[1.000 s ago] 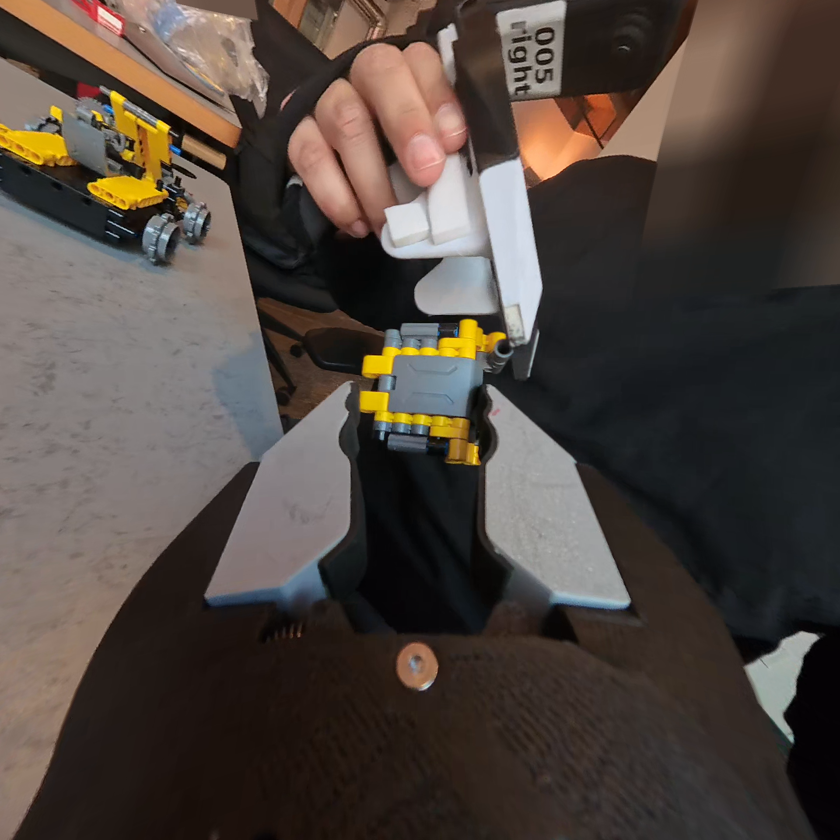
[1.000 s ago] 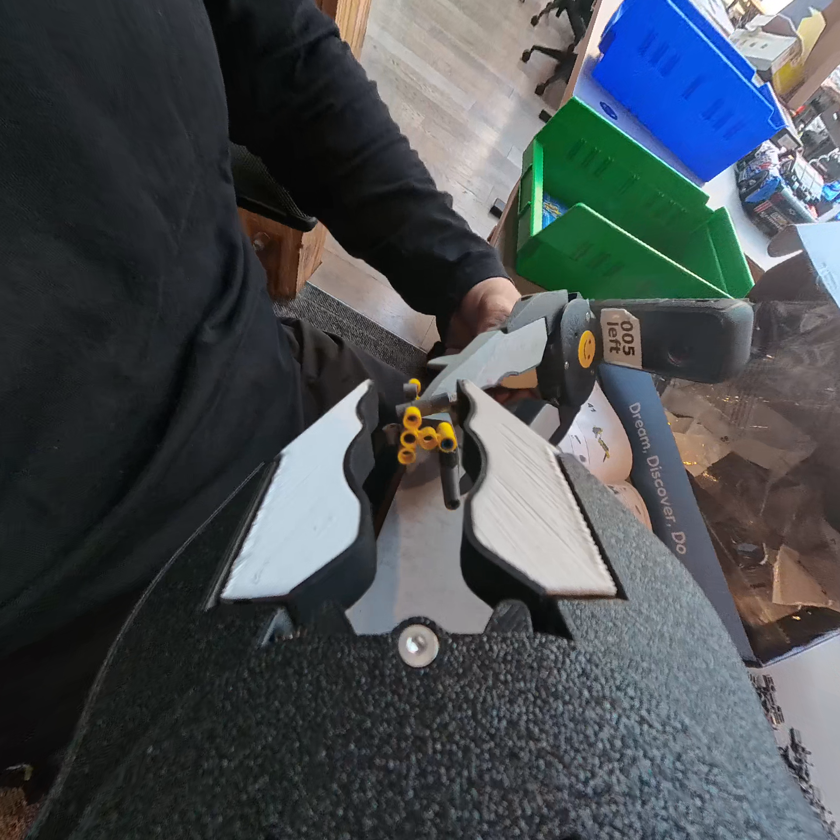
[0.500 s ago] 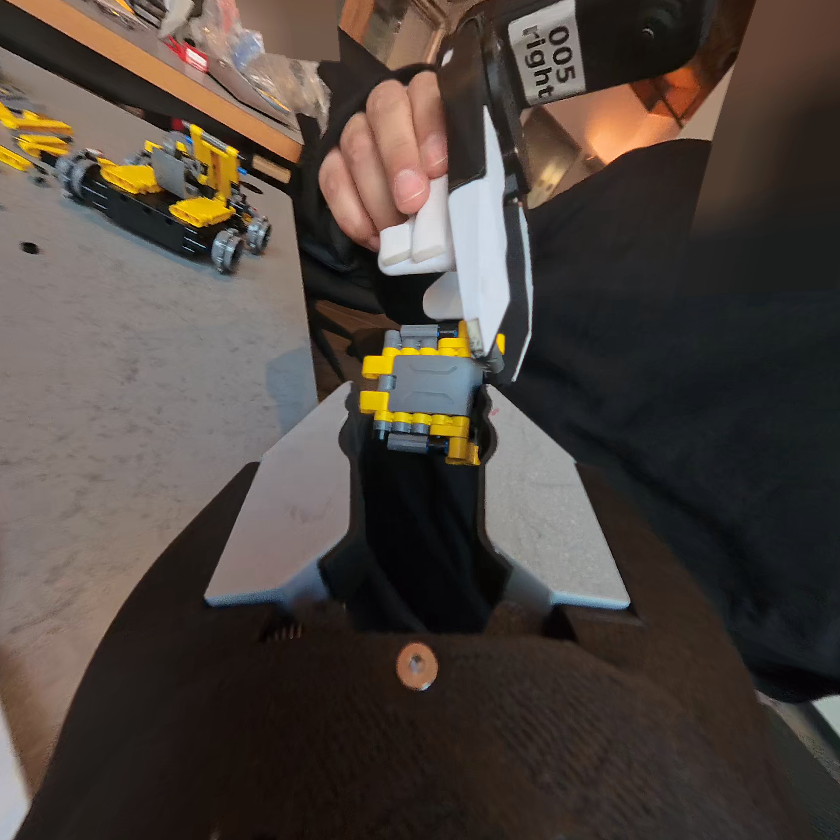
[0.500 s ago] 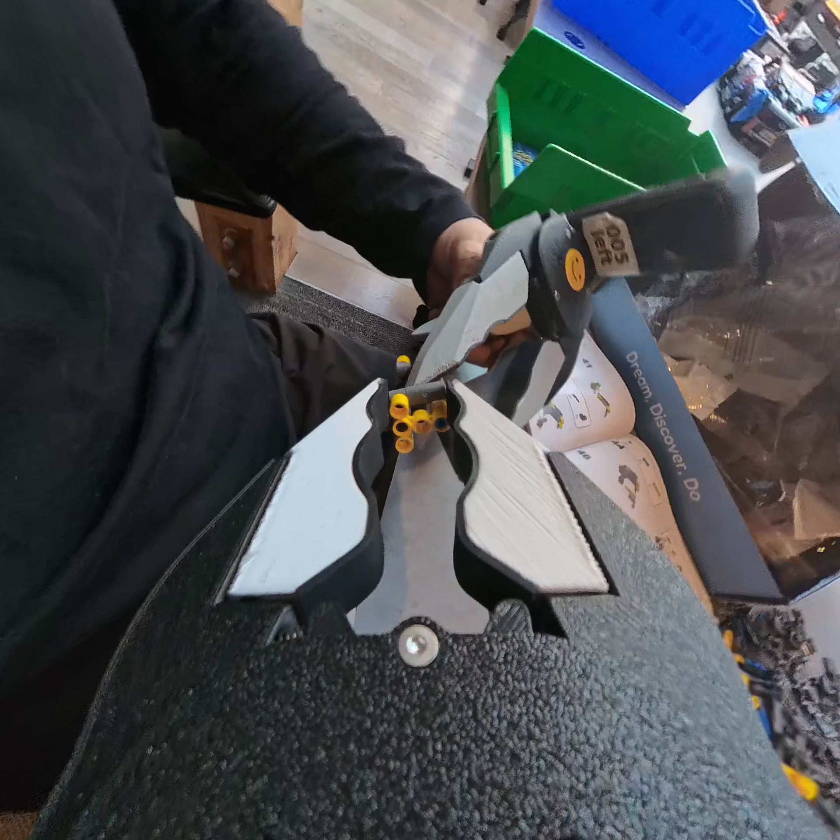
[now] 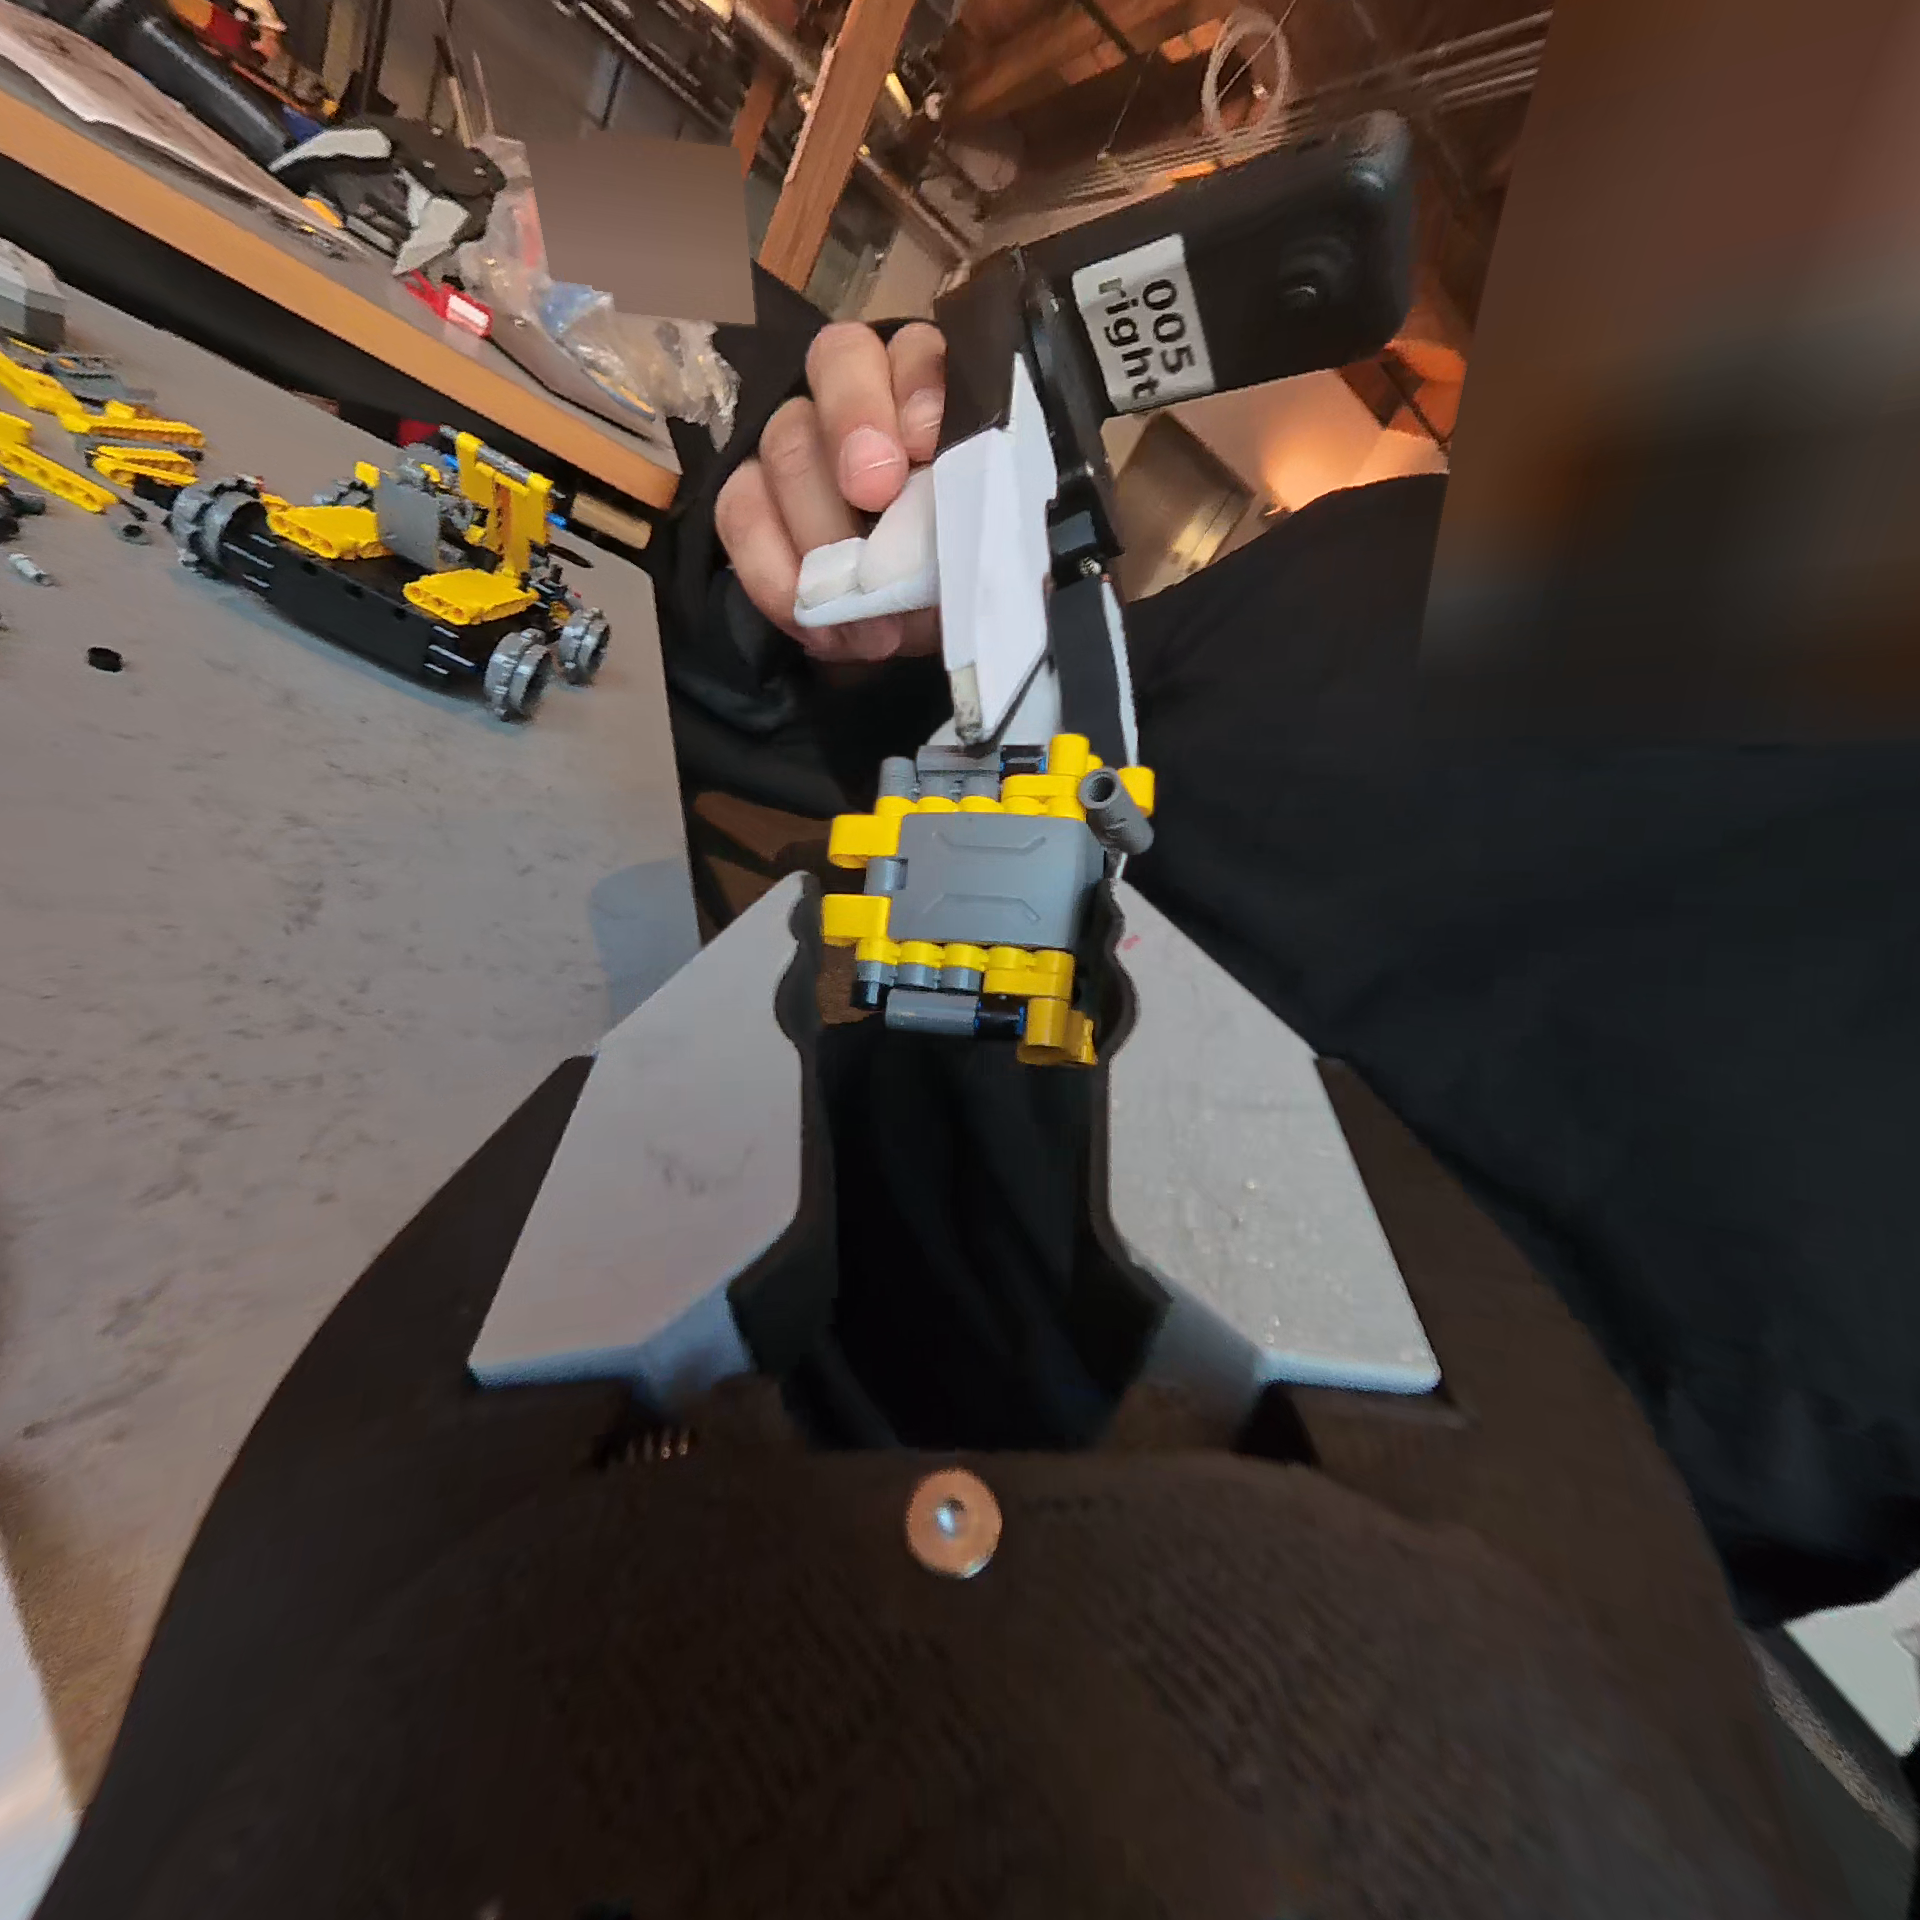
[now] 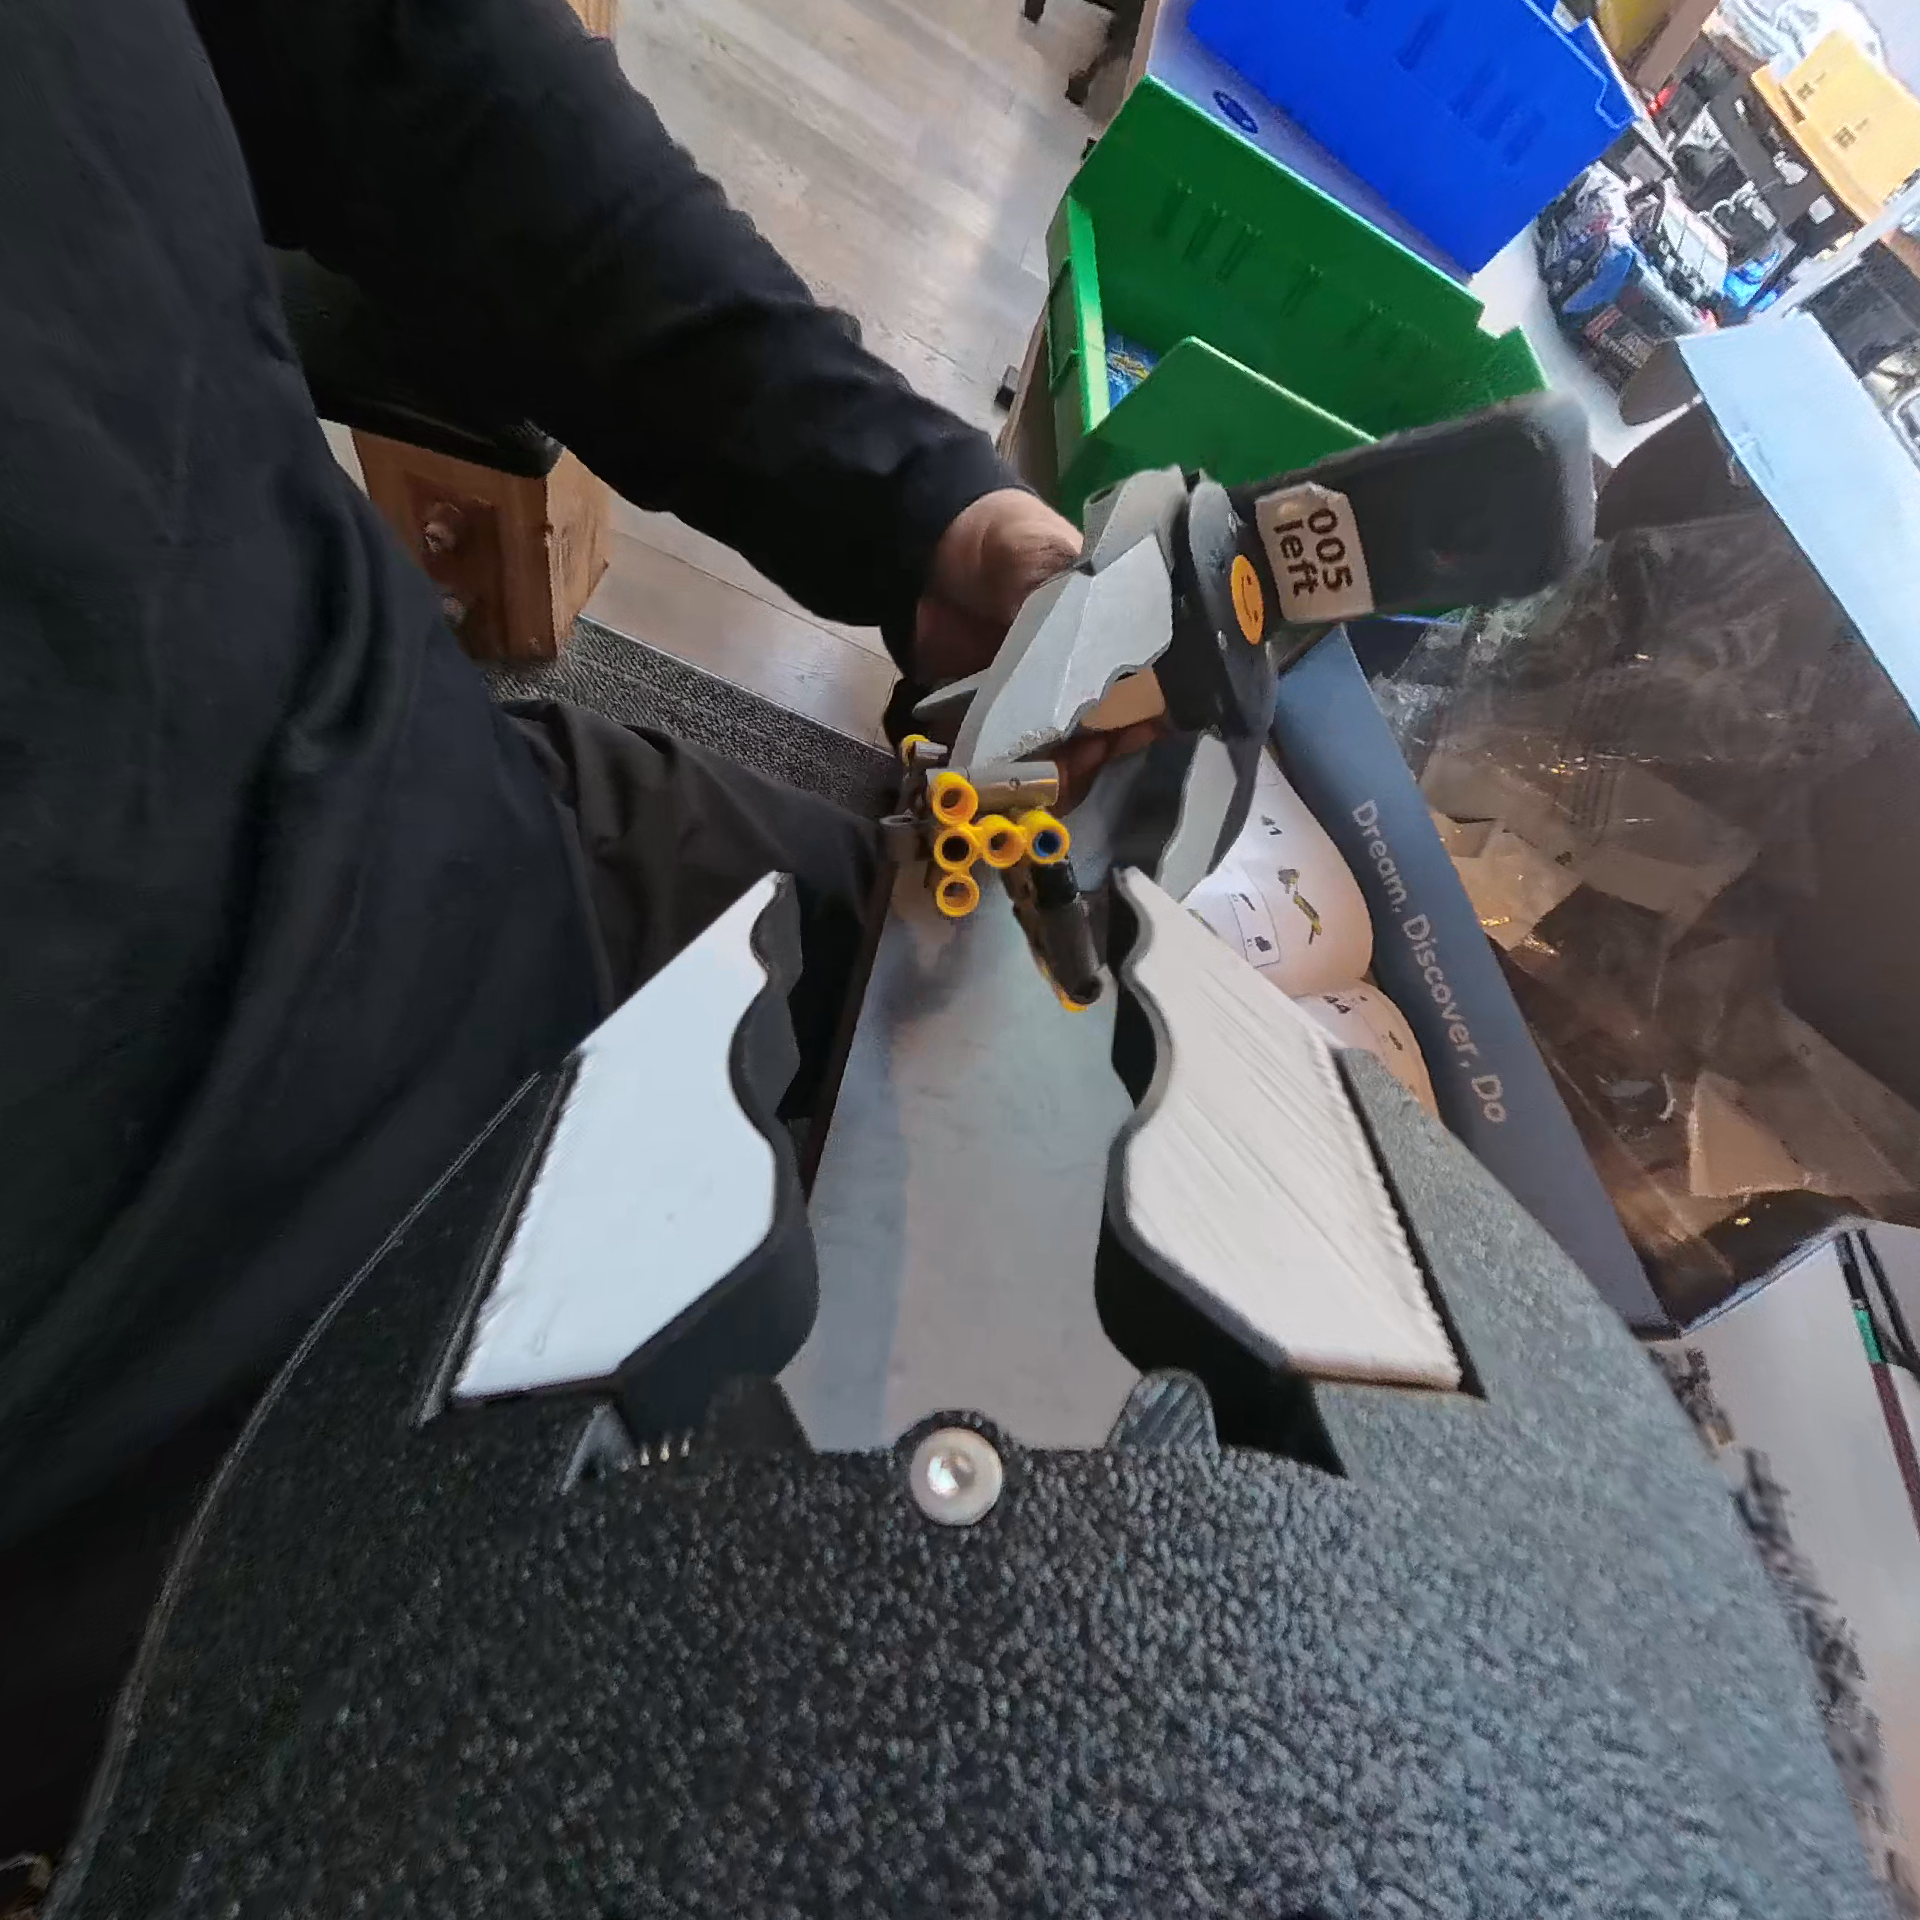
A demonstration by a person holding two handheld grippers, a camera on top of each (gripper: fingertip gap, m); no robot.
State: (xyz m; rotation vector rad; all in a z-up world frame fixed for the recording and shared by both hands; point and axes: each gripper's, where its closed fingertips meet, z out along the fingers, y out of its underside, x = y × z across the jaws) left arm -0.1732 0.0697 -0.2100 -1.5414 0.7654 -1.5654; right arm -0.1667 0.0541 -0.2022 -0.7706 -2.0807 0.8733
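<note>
My left gripper (image 5: 956, 914) is shut on a small yellow and grey brick assembly (image 5: 977, 894) and holds it in the air in front of a person in black clothing. My right gripper (image 5: 1039, 727) comes down from above, its white fingertips just at the assembly's top edge. In the right wrist view the right gripper (image 6: 951, 894) stands open, its fingers wide on either side of the assembly's yellow pin ends (image 6: 977, 842) and a black pin (image 6: 1060, 935). The left gripper (image 6: 997, 769) shows beyond, gripping the assembly's far side.
A yellow and black toy tracked vehicle (image 5: 384, 561) and loose yellow parts (image 5: 94, 436) lie on the grey table (image 5: 260, 935). Green bins (image 6: 1247, 343), a blue bin (image 6: 1403, 104), a dark box with clear bags (image 6: 1714, 831) and a building booklet (image 6: 1288, 914) lie to the right.
My right gripper's fingers have spread apart from around the yellow pin ends. The left gripper has swung with the assembly, so more of the table shows.
</note>
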